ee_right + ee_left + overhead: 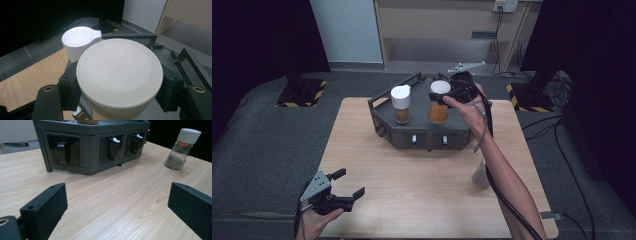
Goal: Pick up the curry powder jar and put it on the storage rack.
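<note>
1. High view shows the right gripper (451, 95) over the dark rack (422, 131) at the far middle of the table (377, 200); its jaws are closed on the white cap of the orange spice jar (439, 105), which stands in the rack's right slot.
2. Second spice jar (401, 104) stands just left of it; a grey-powder jar (480, 175) stands alone at the near right.
3. Left gripper (347, 187) is at the near left corner, wide open, holding nothing.

Bare table (412, 190) lies open at six o'clock of the rack (422, 131); a lone jar (480, 175) blocks four o'clock.
</note>
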Tool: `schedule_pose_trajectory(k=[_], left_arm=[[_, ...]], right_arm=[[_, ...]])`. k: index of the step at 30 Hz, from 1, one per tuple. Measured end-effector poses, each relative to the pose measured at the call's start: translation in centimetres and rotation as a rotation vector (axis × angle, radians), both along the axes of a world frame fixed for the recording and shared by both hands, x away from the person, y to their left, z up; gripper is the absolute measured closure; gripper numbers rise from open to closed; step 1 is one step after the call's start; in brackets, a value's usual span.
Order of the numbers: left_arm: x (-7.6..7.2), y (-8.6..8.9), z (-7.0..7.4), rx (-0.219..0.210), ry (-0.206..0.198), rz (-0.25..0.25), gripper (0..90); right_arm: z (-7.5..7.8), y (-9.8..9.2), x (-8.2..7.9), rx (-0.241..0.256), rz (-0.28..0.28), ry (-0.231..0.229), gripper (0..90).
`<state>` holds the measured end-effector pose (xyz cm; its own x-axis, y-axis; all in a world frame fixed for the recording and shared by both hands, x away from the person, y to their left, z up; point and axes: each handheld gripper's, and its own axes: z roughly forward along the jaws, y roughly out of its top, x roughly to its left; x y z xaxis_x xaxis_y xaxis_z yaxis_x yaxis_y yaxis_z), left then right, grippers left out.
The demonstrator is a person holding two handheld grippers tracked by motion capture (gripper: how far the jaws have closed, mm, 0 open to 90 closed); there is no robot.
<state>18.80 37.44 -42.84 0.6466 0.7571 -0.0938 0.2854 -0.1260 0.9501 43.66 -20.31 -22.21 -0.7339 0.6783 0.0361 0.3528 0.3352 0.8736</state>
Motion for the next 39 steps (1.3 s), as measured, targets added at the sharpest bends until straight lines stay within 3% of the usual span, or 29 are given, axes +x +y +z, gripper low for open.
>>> schedule_pose_trajectory(k=[21, 39], left_arm=[[0.0, 0.0, 0.0, 0.002, 0.0, -0.003, 1.5], [0.0, 0.1, 0.0, 0.003, 0.0, -0.004, 1.5]], right_arm=[[-2.0, 1.8, 2.7, -0.023, -0.052, 0.021, 33.8], [-3.1, 2.7, 3.7, -0.039, -0.048, 0.037, 33.8]])
